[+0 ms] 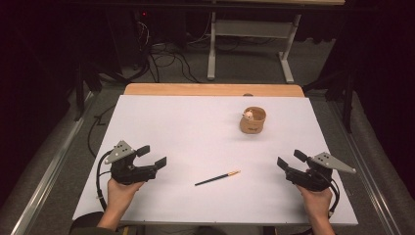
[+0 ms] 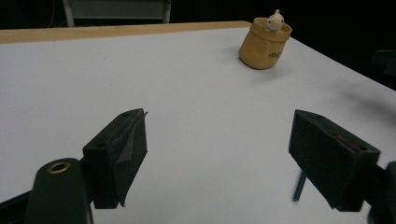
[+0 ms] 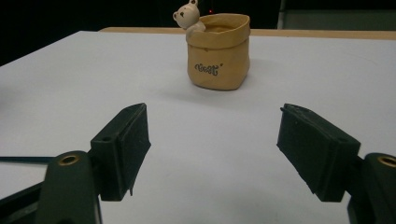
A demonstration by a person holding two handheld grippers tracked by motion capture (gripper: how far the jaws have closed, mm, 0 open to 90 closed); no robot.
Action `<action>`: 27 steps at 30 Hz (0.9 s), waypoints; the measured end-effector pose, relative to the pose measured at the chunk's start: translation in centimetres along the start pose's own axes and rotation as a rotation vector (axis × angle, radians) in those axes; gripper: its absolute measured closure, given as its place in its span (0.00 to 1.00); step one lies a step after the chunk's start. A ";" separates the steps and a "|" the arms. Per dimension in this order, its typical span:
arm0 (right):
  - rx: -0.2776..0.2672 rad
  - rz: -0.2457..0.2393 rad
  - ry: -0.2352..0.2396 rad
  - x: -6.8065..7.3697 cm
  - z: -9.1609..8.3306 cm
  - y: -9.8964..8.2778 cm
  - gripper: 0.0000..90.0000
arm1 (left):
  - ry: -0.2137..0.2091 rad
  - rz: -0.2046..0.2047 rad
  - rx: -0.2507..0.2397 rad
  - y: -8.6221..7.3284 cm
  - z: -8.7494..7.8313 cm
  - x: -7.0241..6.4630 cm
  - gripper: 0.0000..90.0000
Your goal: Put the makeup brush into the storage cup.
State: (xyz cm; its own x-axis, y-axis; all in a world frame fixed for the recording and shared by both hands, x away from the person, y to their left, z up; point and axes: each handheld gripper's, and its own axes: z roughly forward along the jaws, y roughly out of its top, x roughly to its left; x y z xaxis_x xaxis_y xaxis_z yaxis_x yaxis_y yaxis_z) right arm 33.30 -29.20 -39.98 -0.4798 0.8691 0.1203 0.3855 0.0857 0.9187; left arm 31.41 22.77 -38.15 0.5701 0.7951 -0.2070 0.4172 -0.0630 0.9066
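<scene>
Table (image 1: 195, 127) brightly lit, surroundings dark; close-up views soft, slightly blurred.

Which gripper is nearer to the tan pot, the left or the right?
Right. The right gripper sits in front of the pot, slightly to its right; the left gripper is farther away across the table.

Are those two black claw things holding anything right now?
No. The left gripper and right gripper are both open and hold nothing; the pen lies on the table between them, untouched.

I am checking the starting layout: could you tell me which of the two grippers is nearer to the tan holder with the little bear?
The right gripper is nearer: the tan holder stands on its side of the white table. The left gripper sits across the table, beyond the pen.
</scene>
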 end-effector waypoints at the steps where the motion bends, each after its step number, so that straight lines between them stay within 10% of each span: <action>1: -0.001 0.003 0.000 0.0 0.0 0.0 0.30 | -0.005 0.003 -0.001 0.1 0.0 -0.1 0.22; 10: 0.008 0.011 0.003 0.0 0.1 -0.1 0.30 | -0.036 0.082 0.029 0.7 0.5 -1.4 0.22; 27: 0.022 0.018 0.010 -0.1 0.3 -0.1 0.30 | -0.095 0.110 0.040 2.9 2.1 -2.2 0.22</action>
State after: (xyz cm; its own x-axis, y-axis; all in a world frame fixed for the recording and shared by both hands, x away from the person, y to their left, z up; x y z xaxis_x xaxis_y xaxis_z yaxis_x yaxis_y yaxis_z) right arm 33.48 -29.13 -40.23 -0.4805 0.8656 0.1408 0.4116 0.0809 0.9078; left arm 32.86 19.52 -35.86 0.6777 0.7214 -0.1426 0.3749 -0.1721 0.9110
